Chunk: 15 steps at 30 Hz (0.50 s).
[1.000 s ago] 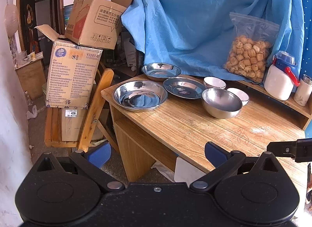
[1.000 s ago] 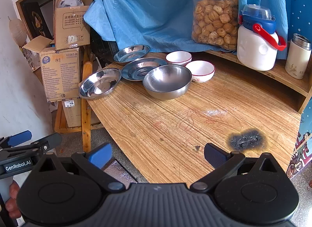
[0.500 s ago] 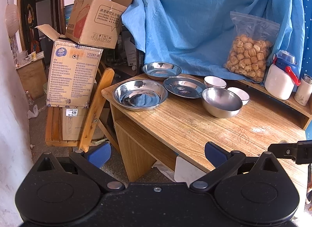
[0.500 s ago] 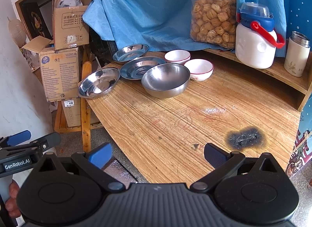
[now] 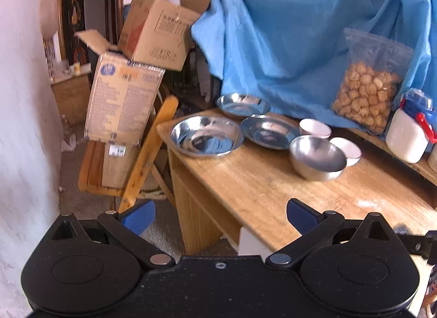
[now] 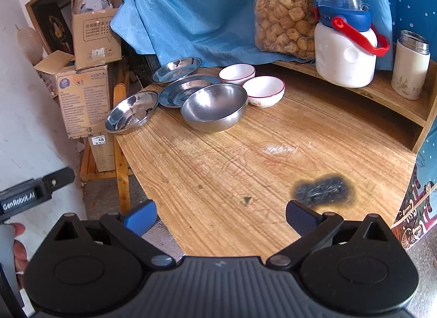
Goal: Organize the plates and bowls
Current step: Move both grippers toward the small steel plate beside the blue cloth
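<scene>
Three steel plates sit at the table's far left: a near one (image 5: 206, 135) (image 6: 132, 112), a middle one (image 5: 269, 131) (image 6: 188, 89) and a far one (image 5: 243, 104) (image 6: 177, 65). A steel bowl (image 5: 317, 157) (image 6: 214, 107) stands to their right, with two white bowls behind it, one (image 5: 315, 128) (image 6: 236, 73) farther than the other (image 5: 346, 147) (image 6: 263, 90). My left gripper (image 5: 220, 212) is open and empty, off the table's front left corner. My right gripper (image 6: 220, 217) is open and empty above the table's near edge.
The wooden table (image 6: 245, 159) has a burnt black patch (image 6: 322, 191). A raised shelf holds a white jug with a blue lid (image 6: 344, 50), a flask (image 6: 409, 66) and a bag of snacks (image 6: 284, 23). Cardboard boxes (image 5: 125, 99) and a wooden chair (image 5: 147, 154) stand left of the table.
Both grippers have moved forward toward the dishes, which now look larger. The left view has swung a little to the right. Both stay open and empty.
</scene>
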Each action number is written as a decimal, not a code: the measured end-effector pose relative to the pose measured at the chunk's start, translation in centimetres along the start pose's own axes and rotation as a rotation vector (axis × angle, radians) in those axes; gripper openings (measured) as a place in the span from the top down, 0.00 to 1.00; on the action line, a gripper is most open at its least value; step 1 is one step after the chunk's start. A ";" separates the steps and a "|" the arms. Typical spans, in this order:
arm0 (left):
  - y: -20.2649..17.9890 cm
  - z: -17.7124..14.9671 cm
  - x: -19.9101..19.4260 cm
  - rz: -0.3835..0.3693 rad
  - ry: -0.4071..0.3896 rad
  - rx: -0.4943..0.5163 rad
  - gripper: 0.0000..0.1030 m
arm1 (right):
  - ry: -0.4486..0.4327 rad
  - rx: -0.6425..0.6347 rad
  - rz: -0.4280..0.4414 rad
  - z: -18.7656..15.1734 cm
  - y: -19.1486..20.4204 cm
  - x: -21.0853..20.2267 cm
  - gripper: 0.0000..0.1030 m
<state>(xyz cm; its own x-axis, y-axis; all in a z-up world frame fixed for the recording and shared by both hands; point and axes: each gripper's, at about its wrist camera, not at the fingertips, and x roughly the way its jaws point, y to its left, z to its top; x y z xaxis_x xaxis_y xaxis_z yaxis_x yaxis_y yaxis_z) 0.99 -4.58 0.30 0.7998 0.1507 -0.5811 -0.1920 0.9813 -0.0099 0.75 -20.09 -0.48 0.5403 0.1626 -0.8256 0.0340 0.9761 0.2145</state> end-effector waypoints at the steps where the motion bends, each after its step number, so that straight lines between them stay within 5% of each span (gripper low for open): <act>1: -0.8 0.1 -0.1 0.004 -0.005 -0.001 0.01 | 0.003 0.001 0.009 -0.1 -0.5 -0.1 0.00; 6: -2.9 0.7 -0.5 0.001 0.008 -0.061 0.01 | -0.007 -0.015 0.042 -0.6 -2.1 -0.6 0.00; 15: -5.3 2.0 1.0 0.009 0.039 -0.016 0.01 | -0.090 0.041 0.043 0.2 -4.3 -1.6 0.00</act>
<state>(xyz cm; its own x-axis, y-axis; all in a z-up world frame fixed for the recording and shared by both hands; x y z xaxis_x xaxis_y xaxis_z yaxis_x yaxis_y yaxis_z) 3.99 -9.42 1.42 0.7751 0.1540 -0.6128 -0.2080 0.9780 -0.0174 -0.10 -24.52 0.00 0.6154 0.1886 -0.7653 0.0424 0.9616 0.2711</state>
